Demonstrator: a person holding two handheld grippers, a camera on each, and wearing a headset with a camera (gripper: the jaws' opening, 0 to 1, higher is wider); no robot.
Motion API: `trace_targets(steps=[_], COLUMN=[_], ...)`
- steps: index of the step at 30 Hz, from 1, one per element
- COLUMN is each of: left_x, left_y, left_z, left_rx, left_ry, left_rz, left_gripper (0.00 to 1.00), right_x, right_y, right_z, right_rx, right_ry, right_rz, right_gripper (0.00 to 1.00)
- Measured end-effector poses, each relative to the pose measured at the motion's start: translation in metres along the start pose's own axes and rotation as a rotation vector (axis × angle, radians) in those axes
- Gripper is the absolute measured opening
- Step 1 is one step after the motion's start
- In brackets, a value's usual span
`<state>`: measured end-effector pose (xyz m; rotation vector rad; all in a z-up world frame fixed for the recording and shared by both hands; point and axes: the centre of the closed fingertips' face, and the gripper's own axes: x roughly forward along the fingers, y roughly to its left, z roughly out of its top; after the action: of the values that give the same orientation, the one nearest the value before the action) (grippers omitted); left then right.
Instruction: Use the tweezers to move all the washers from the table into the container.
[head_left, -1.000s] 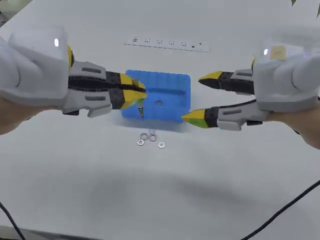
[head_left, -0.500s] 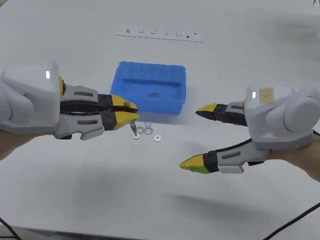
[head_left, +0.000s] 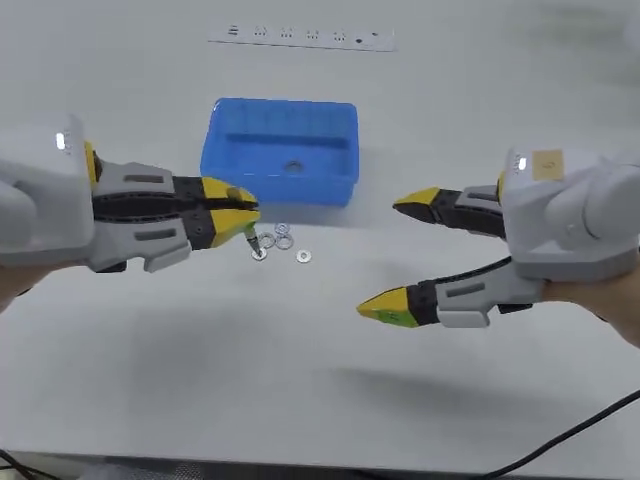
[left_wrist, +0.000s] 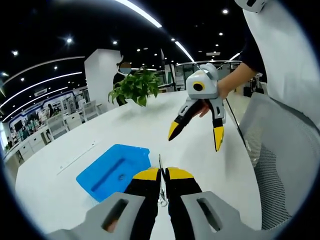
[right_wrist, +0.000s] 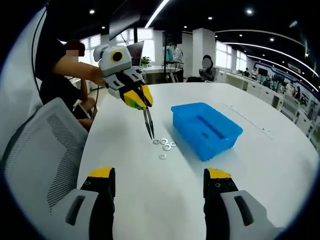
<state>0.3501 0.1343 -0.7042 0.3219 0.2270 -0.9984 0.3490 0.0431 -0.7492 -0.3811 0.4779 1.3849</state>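
White table (head_left: 300, 360), washers (head_left: 281, 241) beside tweezers (head_left: 253, 243) tip, left hand-held gripper (head_left: 248, 213) clamping tweezers

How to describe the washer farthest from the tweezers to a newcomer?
Find the blue container on the white table. A cluster of washers lies before its near wall. This washer lies apart from them, on the side of the right gripper.

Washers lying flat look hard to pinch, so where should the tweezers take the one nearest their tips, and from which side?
Probably its ring wall: one tip through the hole, one outside the rim, coming steeply from above. The washer lies flat on the table, no edge raised.
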Motion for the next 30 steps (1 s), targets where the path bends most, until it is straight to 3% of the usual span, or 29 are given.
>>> trace_targets(steps=[11,30], left_x=[0.0034,0.0060], left_y=[0.0019,0.0024], left_z=[-0.0099,-0.0077], left_rx=[-0.021,-0.025], left_ry=[0.014,0.009], left_rz=[0.004,-0.014], left_gripper=[0.07,0.07], right_x=[0.0056,0.0033], right_y=[0.0079,0.0099], right_z=[-0.0082,-0.0093], right_rx=[0.020,0.053], right_ry=[0.014,-0.001], right_rz=[0.029,0.024], right_gripper=[0.80,0.80])
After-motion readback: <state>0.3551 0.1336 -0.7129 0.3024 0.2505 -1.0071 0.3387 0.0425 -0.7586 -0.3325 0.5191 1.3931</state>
